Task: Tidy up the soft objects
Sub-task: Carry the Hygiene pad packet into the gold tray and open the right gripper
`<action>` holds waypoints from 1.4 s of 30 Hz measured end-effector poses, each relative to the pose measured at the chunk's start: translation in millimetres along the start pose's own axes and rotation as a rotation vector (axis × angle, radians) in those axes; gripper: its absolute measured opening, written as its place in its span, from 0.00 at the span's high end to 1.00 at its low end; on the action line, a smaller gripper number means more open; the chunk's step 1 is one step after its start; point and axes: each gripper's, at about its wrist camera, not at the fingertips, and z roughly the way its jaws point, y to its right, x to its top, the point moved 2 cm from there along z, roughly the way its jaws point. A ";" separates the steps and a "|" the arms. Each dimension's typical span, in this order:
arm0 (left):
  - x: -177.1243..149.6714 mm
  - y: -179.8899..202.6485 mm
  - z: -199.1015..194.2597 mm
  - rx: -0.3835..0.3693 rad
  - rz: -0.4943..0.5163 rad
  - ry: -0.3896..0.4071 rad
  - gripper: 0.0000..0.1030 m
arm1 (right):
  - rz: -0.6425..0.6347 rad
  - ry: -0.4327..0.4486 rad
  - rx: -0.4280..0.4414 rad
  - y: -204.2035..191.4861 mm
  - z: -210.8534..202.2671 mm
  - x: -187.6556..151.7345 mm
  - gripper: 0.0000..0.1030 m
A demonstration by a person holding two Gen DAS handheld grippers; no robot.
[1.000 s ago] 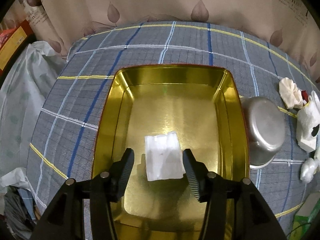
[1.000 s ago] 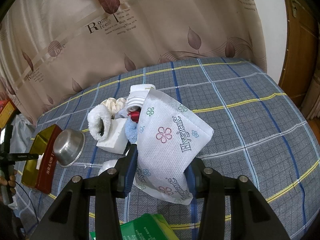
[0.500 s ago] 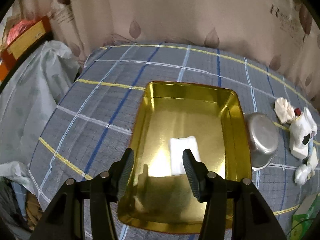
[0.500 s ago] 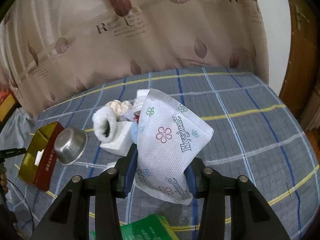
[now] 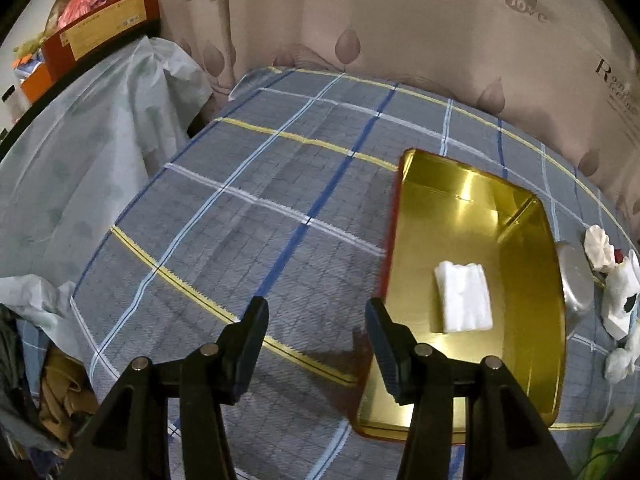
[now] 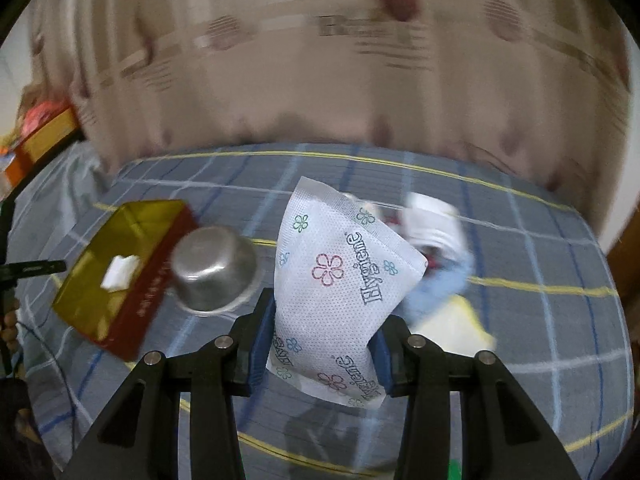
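A gold tin tray [image 5: 532, 364] with red outer walls lies on the grey checked cloth, and a folded white tissue pad [image 5: 464, 296] rests inside it. My left gripper [image 5: 316, 340] stands open and empty over the cloth, just left of the tray's near corner. My right gripper [image 6: 324, 336] is shut on a white flower-printed tissue pack [image 6: 340, 280] and holds it above the cloth. From the right wrist the tray [image 6: 148, 304] and its pad [image 6: 120, 272] lie to the left. A blurred pile of soft things [image 6: 436, 248] lies behind the pack.
An upturned steel bowl [image 6: 214, 270] leans against the tray's right side; it shows as a bowl [image 5: 576, 280] at the tray's far edge. White soft items [image 5: 618, 284] lie beyond it. A plastic-covered heap [image 5: 80, 152] borders the left; a curtain [image 5: 440, 40] hangs behind.
My left gripper drew back left off the tray, leaving the white pad inside. My right gripper swung left with the tissue pack, so the tray and bowl now sit closer in its view.
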 end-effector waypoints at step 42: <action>-5.7 -74.5 -2.9 0.111 -0.233 0.058 0.50 | -0.314 -0.233 0.308 -246.5 120.9 2.3 0.30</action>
